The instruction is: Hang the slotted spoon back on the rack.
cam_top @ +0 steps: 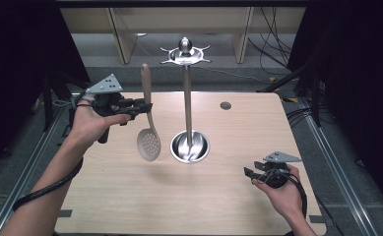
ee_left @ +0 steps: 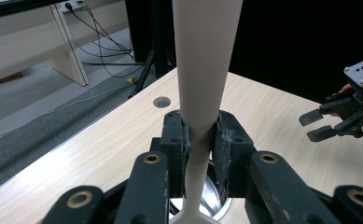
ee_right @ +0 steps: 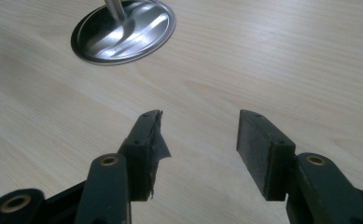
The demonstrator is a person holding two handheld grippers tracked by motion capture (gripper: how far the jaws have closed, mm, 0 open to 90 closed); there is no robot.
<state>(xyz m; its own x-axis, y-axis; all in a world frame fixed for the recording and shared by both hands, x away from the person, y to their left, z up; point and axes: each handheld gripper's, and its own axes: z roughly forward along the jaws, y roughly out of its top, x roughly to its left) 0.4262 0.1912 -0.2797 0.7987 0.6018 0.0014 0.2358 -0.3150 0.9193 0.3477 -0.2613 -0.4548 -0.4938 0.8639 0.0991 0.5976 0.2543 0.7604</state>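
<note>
A beige slotted spoon (cam_top: 147, 132) hangs upright above the table, bowl down and handle up, held at mid-handle by my left gripper (cam_top: 143, 106). In the left gripper view the spoon handle (ee_left: 202, 70) rises between the two pads, which press on it from both sides. A steel utensil stand (cam_top: 188, 103) rises from a round base (cam_top: 189, 147) in the middle of the table, with hooks around its top (cam_top: 185, 55). The spoon hangs just left of the stand. My right gripper (cam_top: 248, 173) rests low at the front right, open, with nothing between its fingers (ee_right: 258, 149).
The wooden table (cam_top: 228, 196) has a small round hole (cam_top: 225, 105) at the back right. Cables lie on the floor behind it. The stand's base (ee_right: 123, 30) lies ahead of the right gripper. Black curtains close both sides.
</note>
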